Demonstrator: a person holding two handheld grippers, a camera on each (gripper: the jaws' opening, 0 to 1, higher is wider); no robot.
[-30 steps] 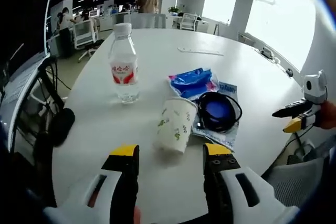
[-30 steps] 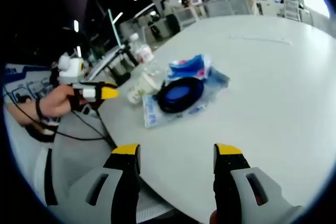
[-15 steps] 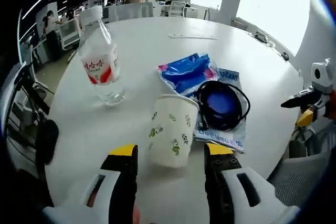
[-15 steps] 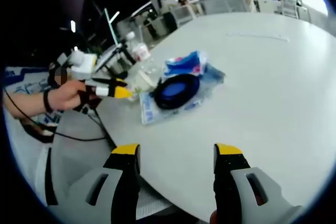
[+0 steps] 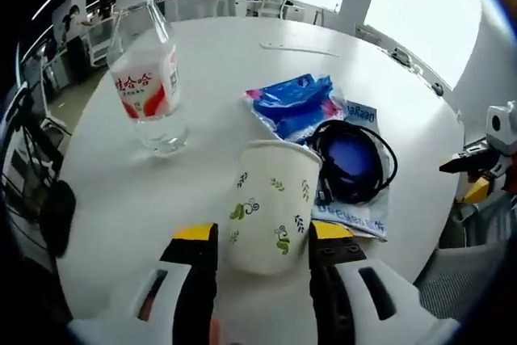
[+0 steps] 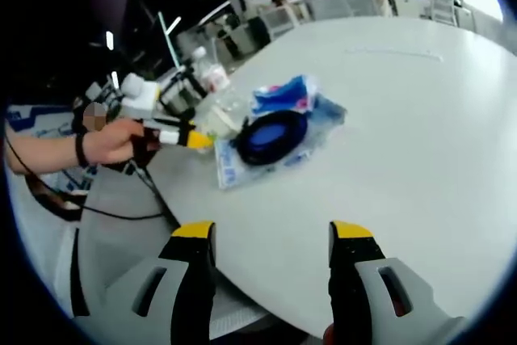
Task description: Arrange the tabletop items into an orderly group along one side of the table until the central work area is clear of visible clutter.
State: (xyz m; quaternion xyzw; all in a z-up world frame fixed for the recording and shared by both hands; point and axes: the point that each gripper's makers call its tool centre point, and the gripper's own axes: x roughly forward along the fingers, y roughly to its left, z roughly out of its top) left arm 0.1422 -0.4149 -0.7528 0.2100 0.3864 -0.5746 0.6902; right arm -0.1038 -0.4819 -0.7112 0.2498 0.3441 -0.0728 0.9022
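Tidying is barely begun: left tongs (image 5: 253, 241) stand open astride the paper cup (image 5: 269, 204) near the counter (image 5: 242, 78) edge, right tongs (image 6: 272, 240) open and empty, bottle (image 5: 145, 78), blue packet (image 5: 296, 104) and cable coil (image 5: 353, 159) unsorted.

I see the cup (image 5: 271, 204), white paper with green leaf print, standing upright on the white surface (image 5: 242, 78). The bottle (image 5: 148, 78), clear plastic with a red-and-white label, stands upright well apart from it. The blue packet (image 5: 295, 107) lies flat on a printed sheet (image 5: 359, 216). The coiled black cable (image 5: 353, 161) rests on that sheet, just beside the cup.
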